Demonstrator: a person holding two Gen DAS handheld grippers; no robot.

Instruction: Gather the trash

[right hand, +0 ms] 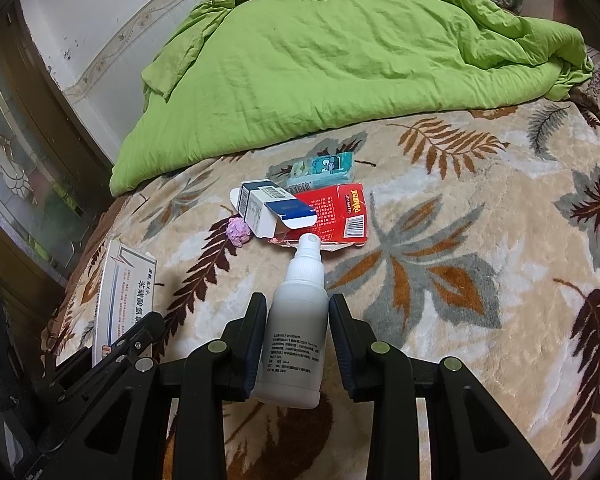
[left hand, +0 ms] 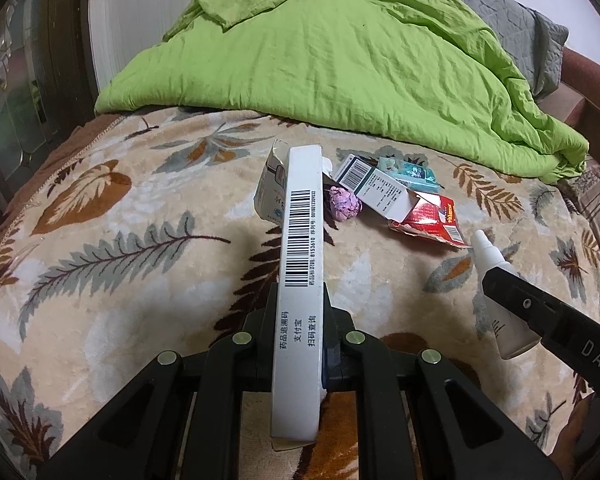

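Both grippers hang over a bed spread with a leaf-patterned blanket (left hand: pixel 112 264). Left gripper (left hand: pixel 299 312) is clamped on a long white carton (left hand: pixel 300 264), held on its narrow edge, barcode side up, sticking out forward past the fingertips. Right gripper (right hand: pixel 298 320) is clamped on a white spray bottle (right hand: pixel 296 332), nozzle pointing forward, both pads pressed against its sides. Remaining trash lies in a small heap on the blanket ahead of both grippers: a blue-and-white box (right hand: pixel 268 210) with an open flap resting on a flattened red carton (right hand: pixel 340 212), a teal cartoon-print packet (right hand: pixel 324 166) just behind them, a crumpled pink paper ball (right hand: pixel 238 232) touching the left end of the box. One torn white box (left hand: pixel 270 184) shows partly hidden behind the held carton. A rumpled green quilt (left hand: pixel 340 52) covers the far part of the bed.
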